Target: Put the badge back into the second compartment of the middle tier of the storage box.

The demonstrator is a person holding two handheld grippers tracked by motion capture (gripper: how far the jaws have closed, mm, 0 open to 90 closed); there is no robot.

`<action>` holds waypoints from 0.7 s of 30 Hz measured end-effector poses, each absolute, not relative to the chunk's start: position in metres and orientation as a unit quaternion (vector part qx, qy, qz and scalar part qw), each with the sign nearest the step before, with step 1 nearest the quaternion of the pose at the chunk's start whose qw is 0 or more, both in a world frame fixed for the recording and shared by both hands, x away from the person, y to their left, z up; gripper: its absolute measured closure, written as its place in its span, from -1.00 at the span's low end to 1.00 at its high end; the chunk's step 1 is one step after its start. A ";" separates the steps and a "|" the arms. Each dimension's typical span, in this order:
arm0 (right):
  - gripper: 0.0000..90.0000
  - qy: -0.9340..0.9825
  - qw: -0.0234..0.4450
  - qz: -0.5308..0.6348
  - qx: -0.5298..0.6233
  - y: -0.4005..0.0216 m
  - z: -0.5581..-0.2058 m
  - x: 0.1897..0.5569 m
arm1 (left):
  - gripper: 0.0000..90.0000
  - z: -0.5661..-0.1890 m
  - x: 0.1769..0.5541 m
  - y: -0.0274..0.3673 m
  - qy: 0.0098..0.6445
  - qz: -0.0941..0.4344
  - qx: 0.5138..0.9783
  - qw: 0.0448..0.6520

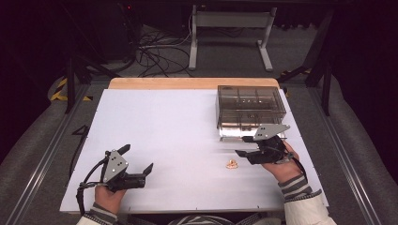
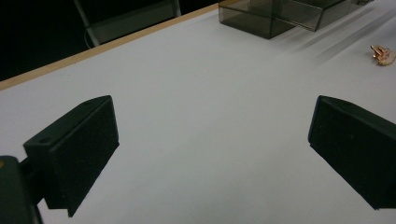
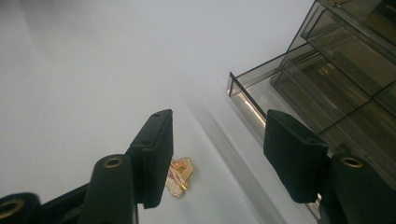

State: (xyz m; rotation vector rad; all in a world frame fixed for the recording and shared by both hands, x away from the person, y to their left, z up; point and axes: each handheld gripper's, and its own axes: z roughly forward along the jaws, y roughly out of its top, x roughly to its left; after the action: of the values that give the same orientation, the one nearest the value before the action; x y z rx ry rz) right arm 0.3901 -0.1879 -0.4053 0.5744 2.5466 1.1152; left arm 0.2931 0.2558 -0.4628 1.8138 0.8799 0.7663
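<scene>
A small gold and pink trinket [image 1: 232,164] lies flat on the white table [image 1: 169,131], just left of the person's right hand. My right gripper [image 1: 241,146] hovers above and beyond it, pointing left, open with nothing between its jaws. In the right gripper view the trinket [image 3: 179,177] lies on the table, partly hidden behind one jaw of the right gripper [image 3: 219,154]. My left gripper [image 1: 137,159] rests near the front left of the table, wide open and empty. Seen from the left gripper [image 2: 212,144], the trinket [image 2: 384,54] lies far off at the right edge.
A smoky see-through box [image 1: 251,107] with several compartments stands at the back right, and a drawer [image 3: 252,105] juts out of its near side close to the right gripper. The wooden back edge [image 1: 192,83] borders the table. Cables and a stand lie on the floor beyond.
</scene>
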 end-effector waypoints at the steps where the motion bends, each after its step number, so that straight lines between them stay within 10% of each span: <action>1: -0.03 0.888 0.153 0.384 0.199 -0.187 -0.406 0.390 | -0.94 -0.463 0.293 0.256 0.359 0.313 0.741 0.473; 21: -0.02 0.895 0.123 0.372 0.214 -0.176 -0.430 0.382 | -0.94 -0.462 0.292 0.256 0.356 0.313 0.743 0.473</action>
State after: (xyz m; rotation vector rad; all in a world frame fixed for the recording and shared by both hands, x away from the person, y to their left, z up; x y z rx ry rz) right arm 0.3821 -0.1755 -0.4304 0.6244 2.6092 1.0851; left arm 0.2924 0.2557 -0.4623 1.8172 0.8716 0.7662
